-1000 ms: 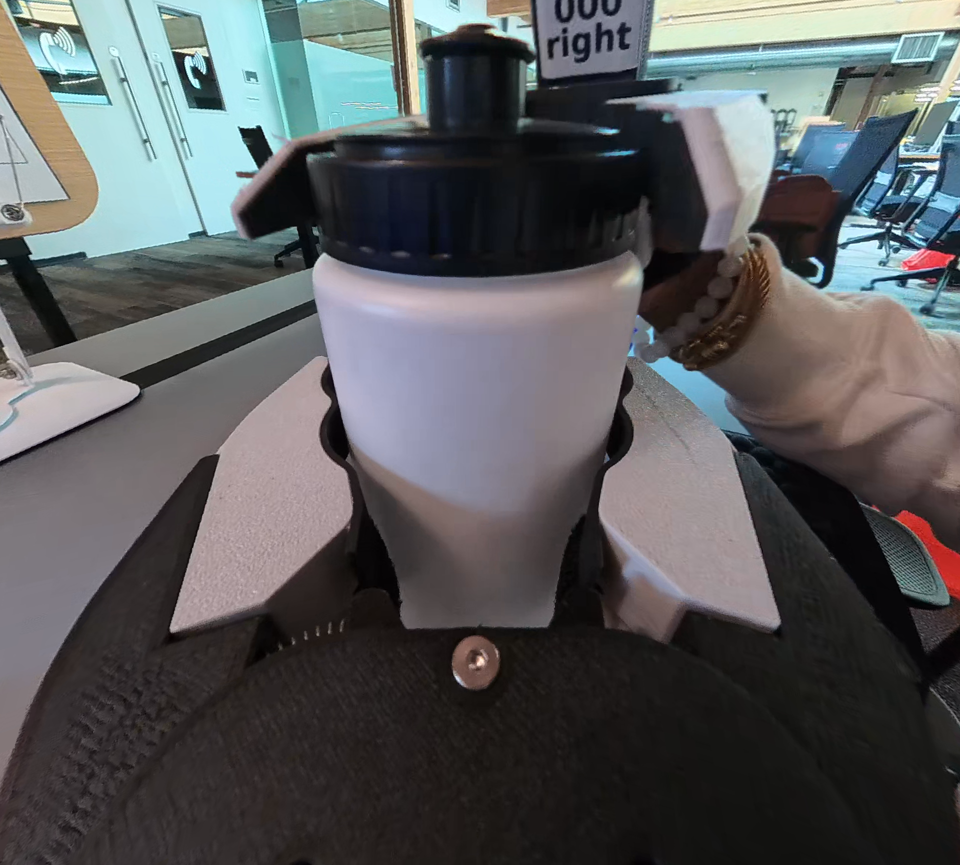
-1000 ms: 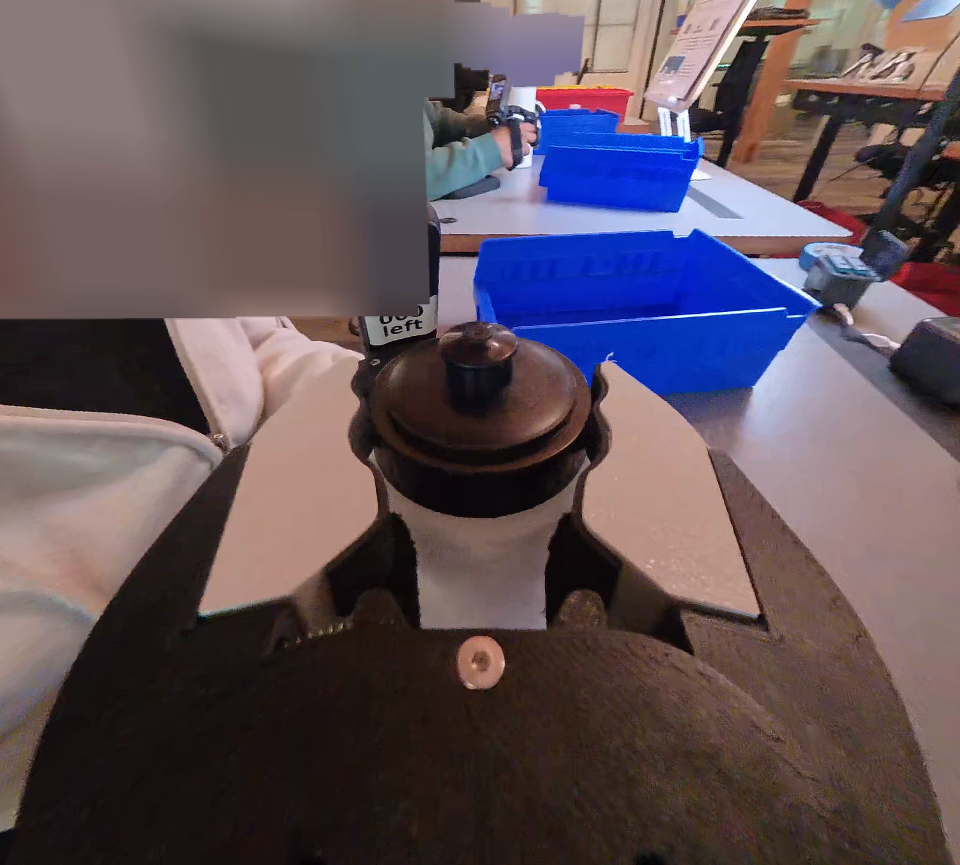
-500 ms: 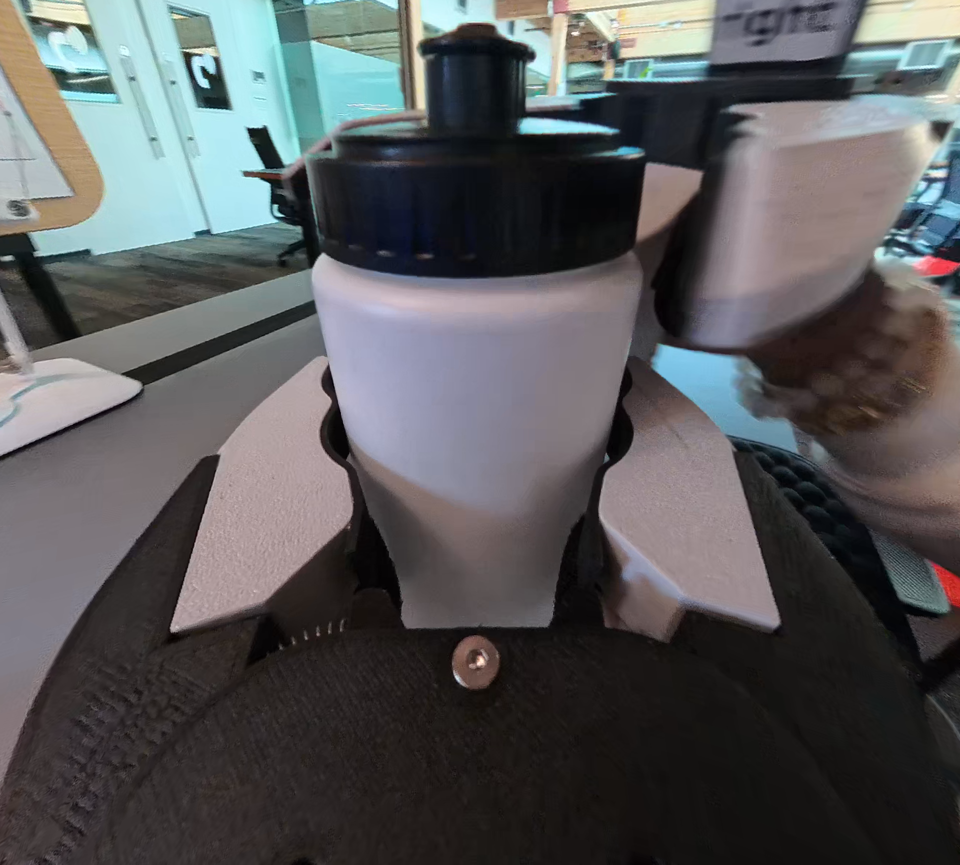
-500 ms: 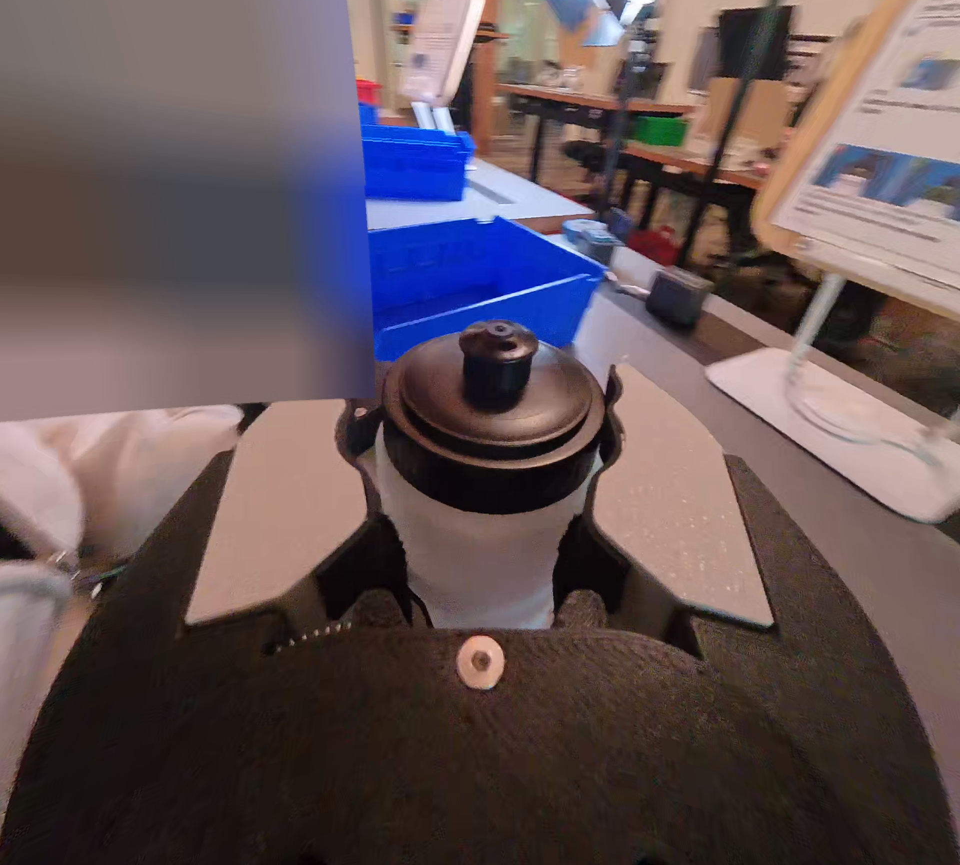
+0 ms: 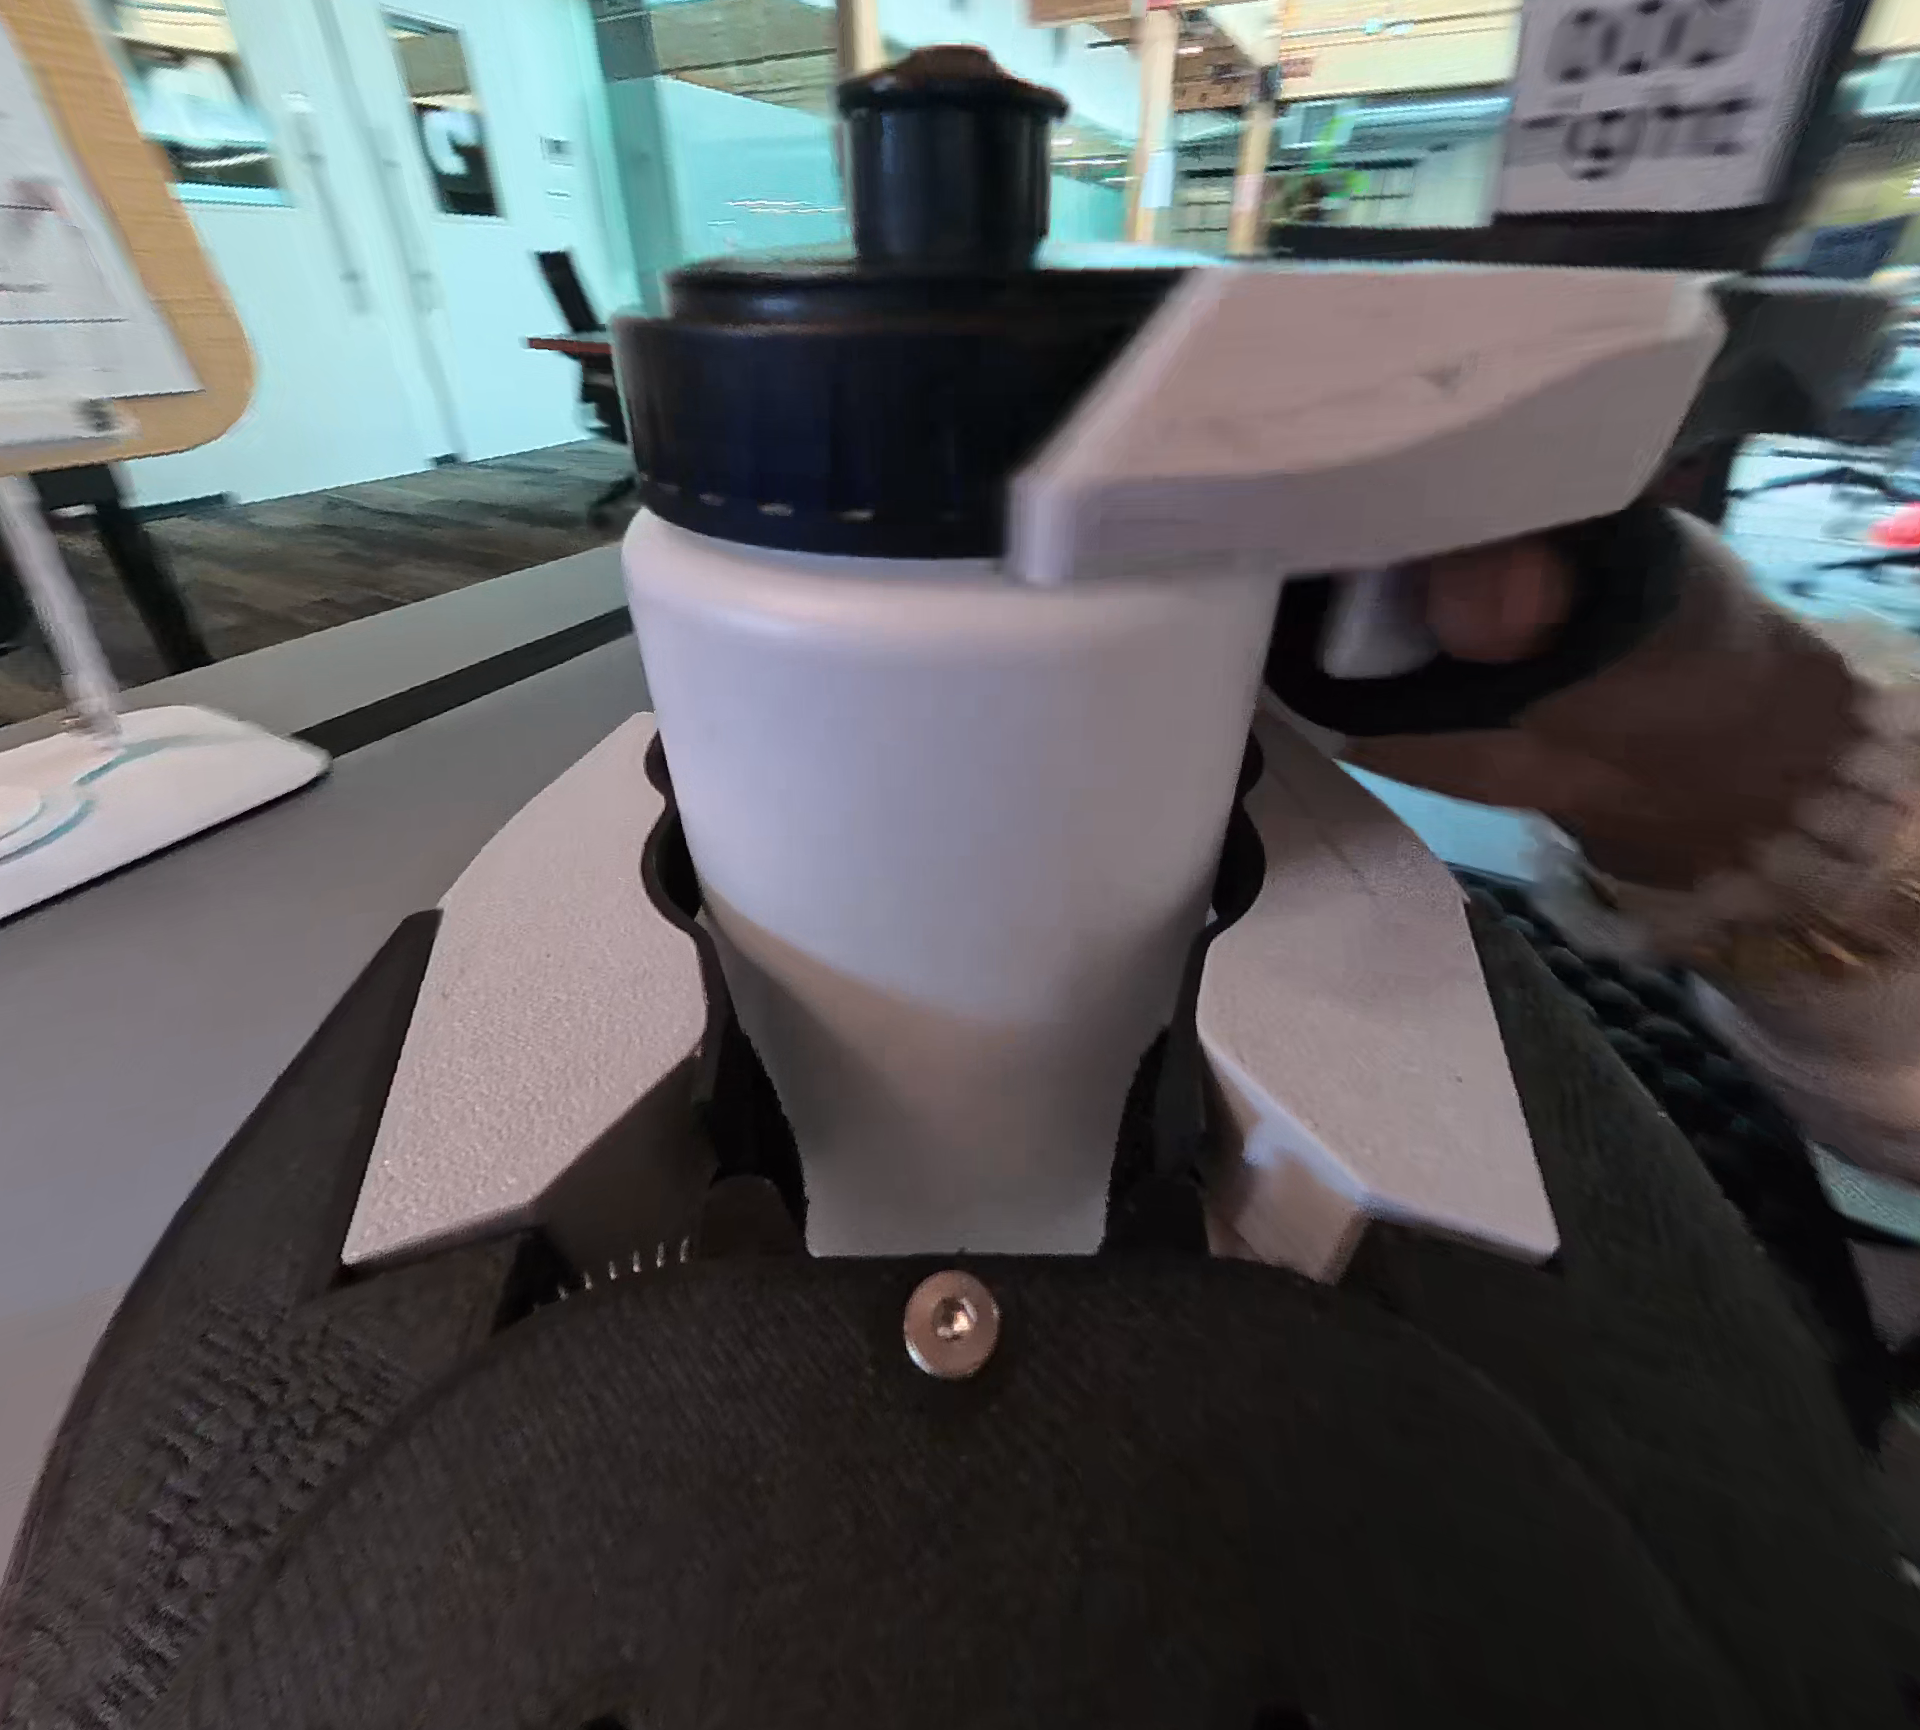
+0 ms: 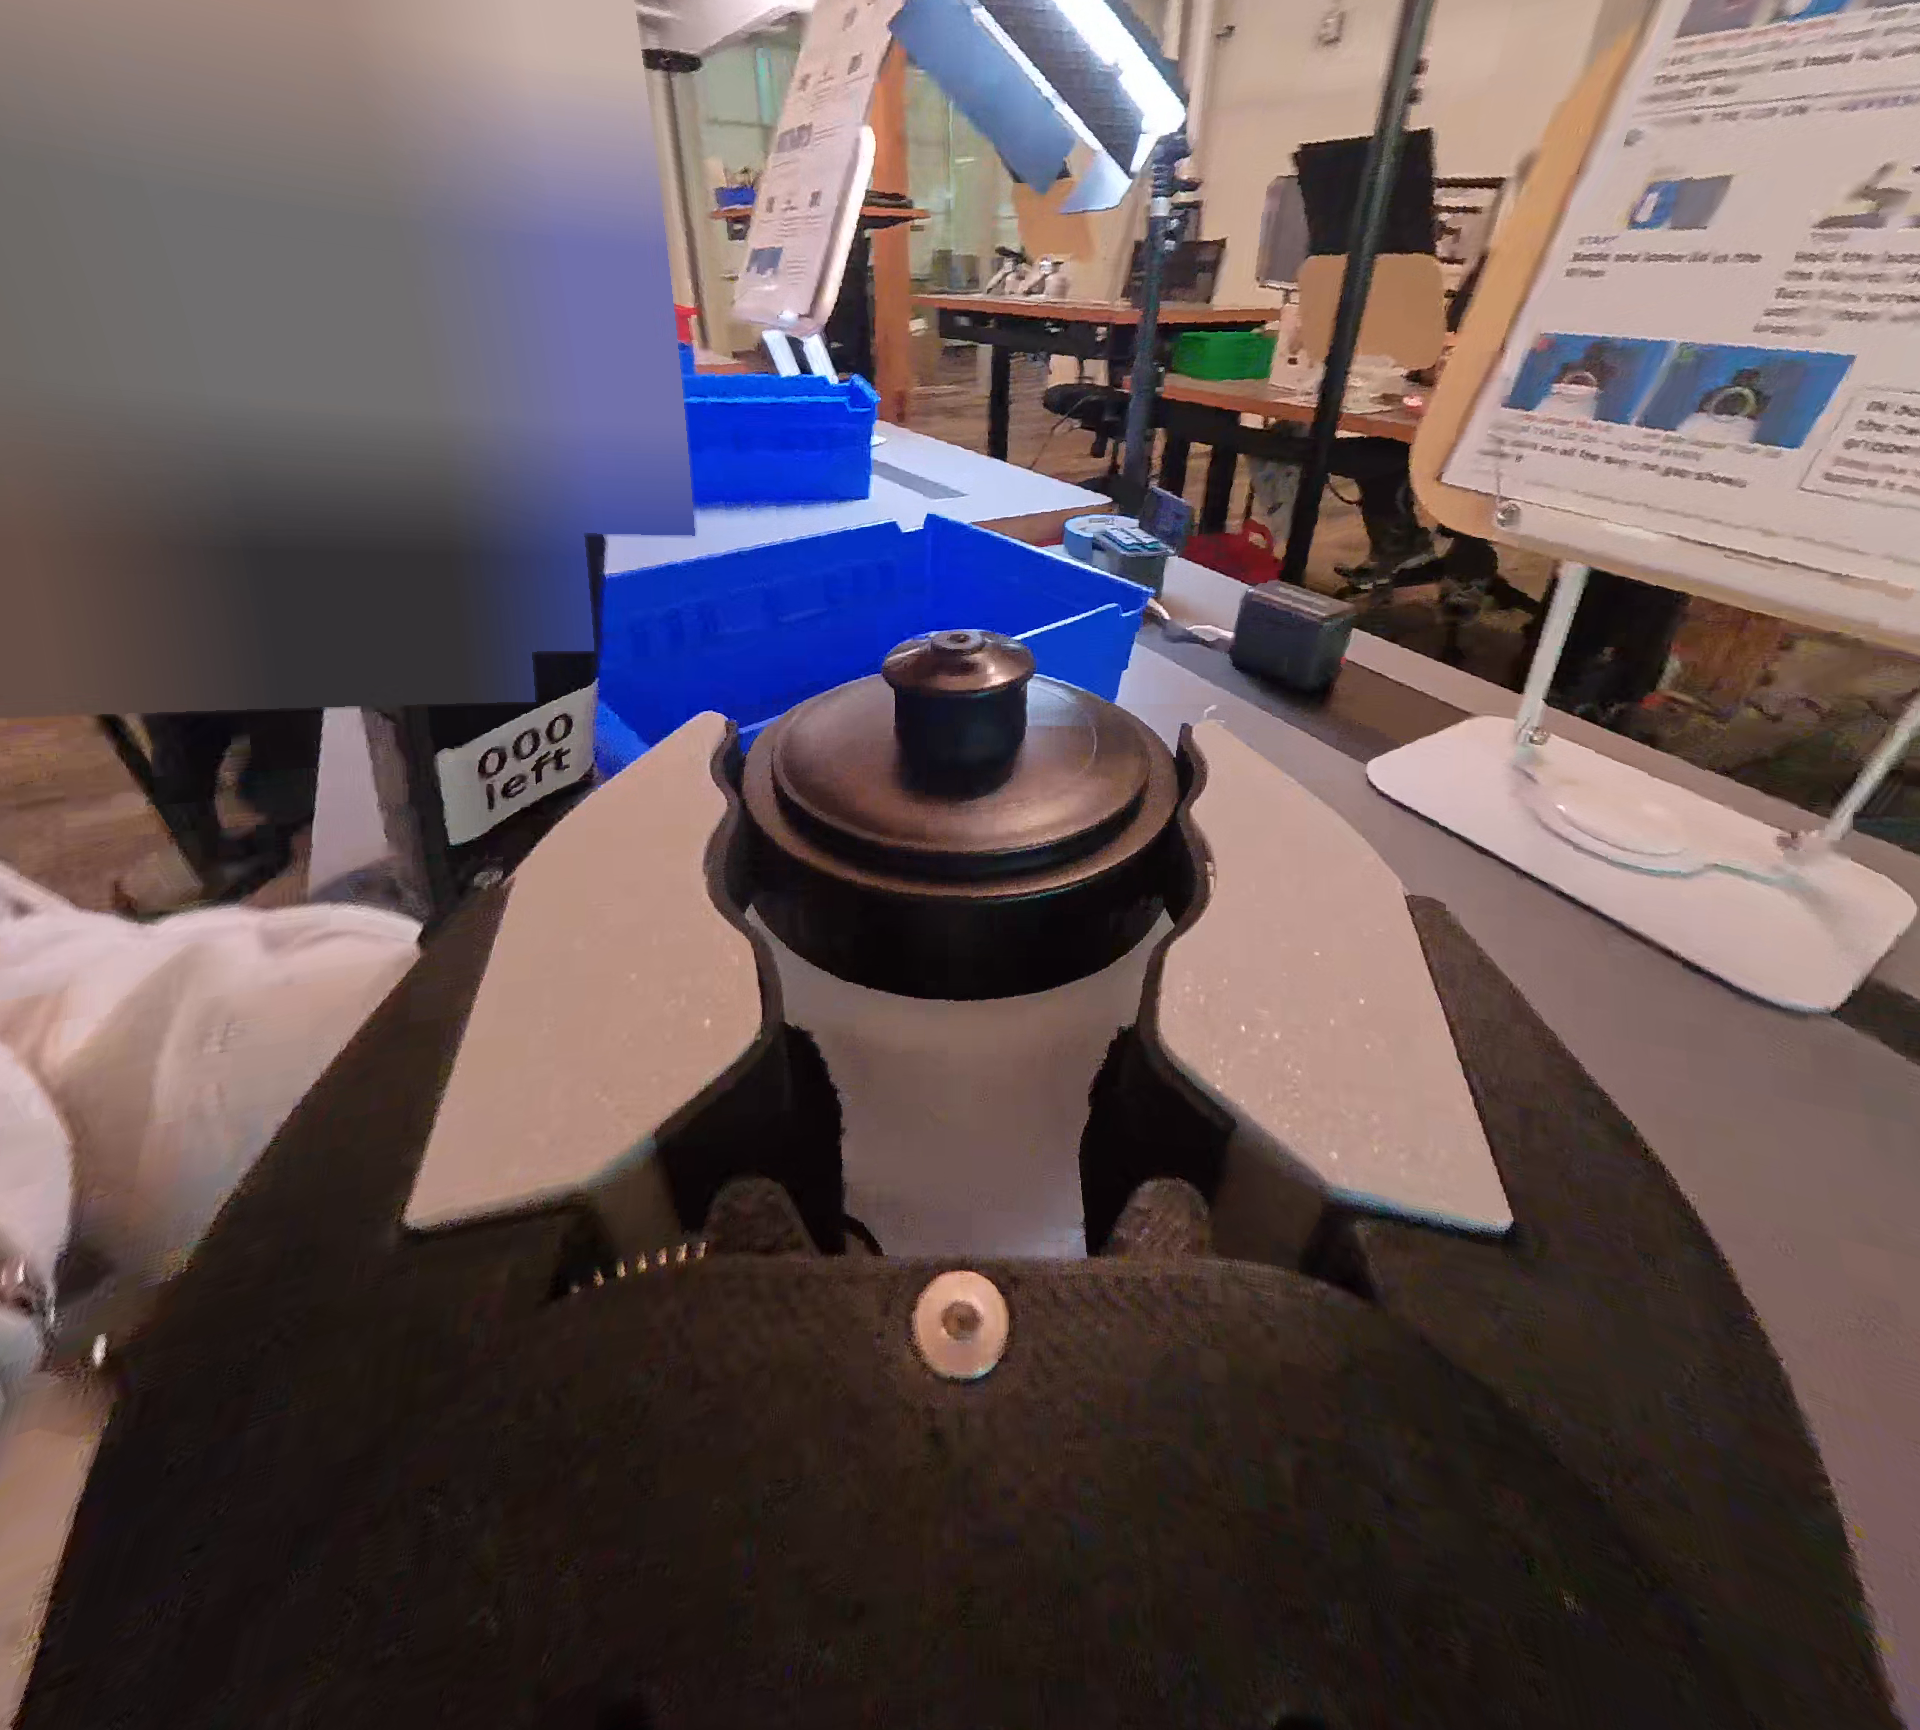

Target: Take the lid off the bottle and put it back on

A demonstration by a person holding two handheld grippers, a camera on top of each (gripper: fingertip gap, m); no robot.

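A white bottle (image 5: 951, 807) stands upright between the fingers of my left gripper (image 5: 951, 745), which is shut on its body. A black screw lid (image 5: 831, 423) with a spout sits on the bottle's neck. In the left wrist view one grey finger (image 5: 1351, 423) of the right gripper lies against the lid's right side. In the right wrist view my right gripper (image 6: 956, 735) is shut on the lid (image 6: 961, 849), with its notched pads hugging the rim. The bottle (image 6: 961, 1088) shows below the lid. The left gripper's body with a white label (image 6: 520, 761) shows at the left.
The grey table (image 5: 260, 901) carries a sign stand with a white base (image 6: 1662, 880), which also shows in the left wrist view (image 5: 135, 787). A blue bin (image 6: 831, 620) and a small dark box (image 6: 1294, 636) stand behind the bottle. A hand (image 5: 1662, 745) holds the right gripper. The tips of one gripper are about 7 centimetres away from the tips of the other.
My right gripper has swung around the bottle's top while shut on the lid; its view turned from the blue bin toward the sign stand. The left gripper and bottle have stayed still.
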